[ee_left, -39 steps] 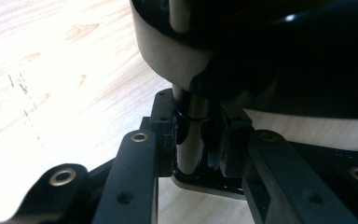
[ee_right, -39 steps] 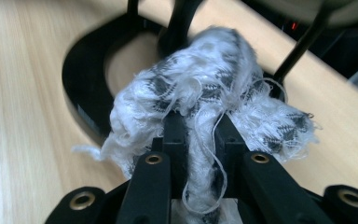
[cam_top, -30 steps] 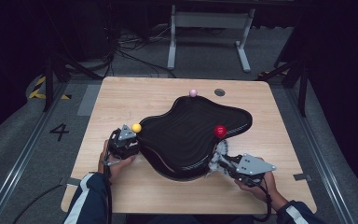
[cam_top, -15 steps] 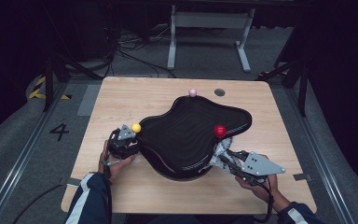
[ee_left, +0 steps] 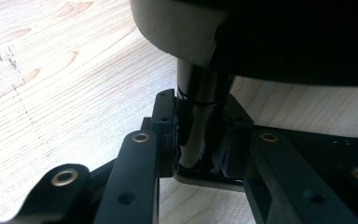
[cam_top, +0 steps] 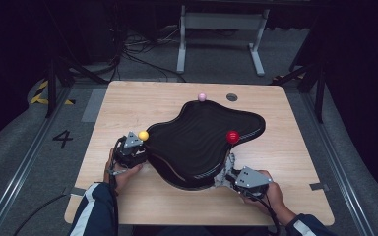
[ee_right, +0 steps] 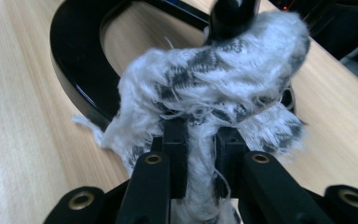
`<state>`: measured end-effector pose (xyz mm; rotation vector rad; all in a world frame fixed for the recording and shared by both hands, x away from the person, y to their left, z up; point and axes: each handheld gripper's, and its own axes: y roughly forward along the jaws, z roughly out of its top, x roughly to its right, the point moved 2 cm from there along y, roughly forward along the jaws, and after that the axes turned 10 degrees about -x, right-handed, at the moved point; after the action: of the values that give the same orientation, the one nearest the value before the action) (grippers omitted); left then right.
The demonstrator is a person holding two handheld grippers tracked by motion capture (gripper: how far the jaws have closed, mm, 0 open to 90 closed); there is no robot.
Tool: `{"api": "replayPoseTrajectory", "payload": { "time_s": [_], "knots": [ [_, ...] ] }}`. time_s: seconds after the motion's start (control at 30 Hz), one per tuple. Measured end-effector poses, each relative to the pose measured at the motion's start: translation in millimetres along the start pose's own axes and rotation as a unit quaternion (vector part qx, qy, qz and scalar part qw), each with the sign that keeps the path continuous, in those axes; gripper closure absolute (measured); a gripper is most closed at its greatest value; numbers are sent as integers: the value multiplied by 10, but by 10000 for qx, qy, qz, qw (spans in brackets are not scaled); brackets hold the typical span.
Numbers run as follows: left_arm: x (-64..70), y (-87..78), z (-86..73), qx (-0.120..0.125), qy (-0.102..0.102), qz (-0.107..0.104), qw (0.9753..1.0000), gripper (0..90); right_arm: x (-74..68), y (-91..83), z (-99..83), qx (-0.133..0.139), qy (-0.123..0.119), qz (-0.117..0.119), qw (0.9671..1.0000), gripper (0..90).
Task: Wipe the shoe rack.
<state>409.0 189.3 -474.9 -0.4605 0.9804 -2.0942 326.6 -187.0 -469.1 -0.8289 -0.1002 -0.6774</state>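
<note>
A: What is sitting on the tabletop (cam_top: 128, 103)?

B: A large black tray (cam_top: 197, 142) with a wavy, blob-like outline is taking up the middle of the light wooden tabletop, stretching from near the left edge toward the right edge. It is standing raised on short legs.

A: Is anything resting on it?

B: A red ball (cam_top: 233, 136) is lying on its right part. A yellow ball (cam_top: 143, 135) is sitting at its left rim, and a pink ball (cam_top: 202, 97) is sitting at its far rim, toward the tabletop's far edge.

A: What is the left gripper (cam_top: 132, 152) doing?

B: It is lying at the tray's left side, held in the person's left hand (cam_top: 120, 172). In the left gripper view its jaws are clamping a glossy black leg (ee_left: 198, 121) under the tray (the tray's pale underside is looming overhead).

A: And the right gripper (cam_top: 234, 176)?

B: It is working at the tray's near edge, toward the tabletop's near right corner, held by the right hand (cam_top: 270, 194). Its jaws are pinching a frayed white and grey checked cloth (ee_right: 205, 93), and the bunched cloth is pressing against another black leg (ee_right: 230, 14) near the tray's curved black base (ee_right: 74, 70).
</note>
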Motion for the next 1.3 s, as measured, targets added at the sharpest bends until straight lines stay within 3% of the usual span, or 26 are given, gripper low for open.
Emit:
{"api": "replayPoseTrajectory", "payload": {
  "time_s": [0.13, 0.23, 0.4, 0.47, 0.63, 0.8, 1.03, 1.2, 1.3],
  "knots": [
    [38, 10, 1, 32, -35, -138, 9999, 724, 70, 109, -69, -316, 122, -100, 9994, 785],
    [44, 13, 0, 40, -16, -113, 9999, 722, 112, 95, -76, -261, 200, -30, 9995, 787],
    [53, 15, -6, 74, -43, -158, 9998, 718, 135, -251, 89, 404, 244, -119, 9988, 787],
    [55, 12, -6, 54, -38, -142, 9999, 719, 140, -293, 116, 446, 205, -186, 9986, 787],
    [68, 22, -3, 66, -10, -195, 9998, 709, 247, -553, 297, 1103, 259, -453, 9925, 787],
    [87, 36, 0, 83, -28, -282, 9996, 710, 336, -663, 389, 1315, 370, -584, 9889, 786],
    [111, 54, 8, 73, -4, -284, 9996, 720, 391, -537, 326, 1220, 444, -799, 9883, 786],
    [108, 59, 12, 70, 41, -281, 9996, 727, 304, -281, 164, 727, 341, -518, 9954, 785],
    [107, 56, 8, 51, -3, -276, 9996, 726, 312, -180, 78, 582, 471, -406, 9964, 785]
  ]
}}
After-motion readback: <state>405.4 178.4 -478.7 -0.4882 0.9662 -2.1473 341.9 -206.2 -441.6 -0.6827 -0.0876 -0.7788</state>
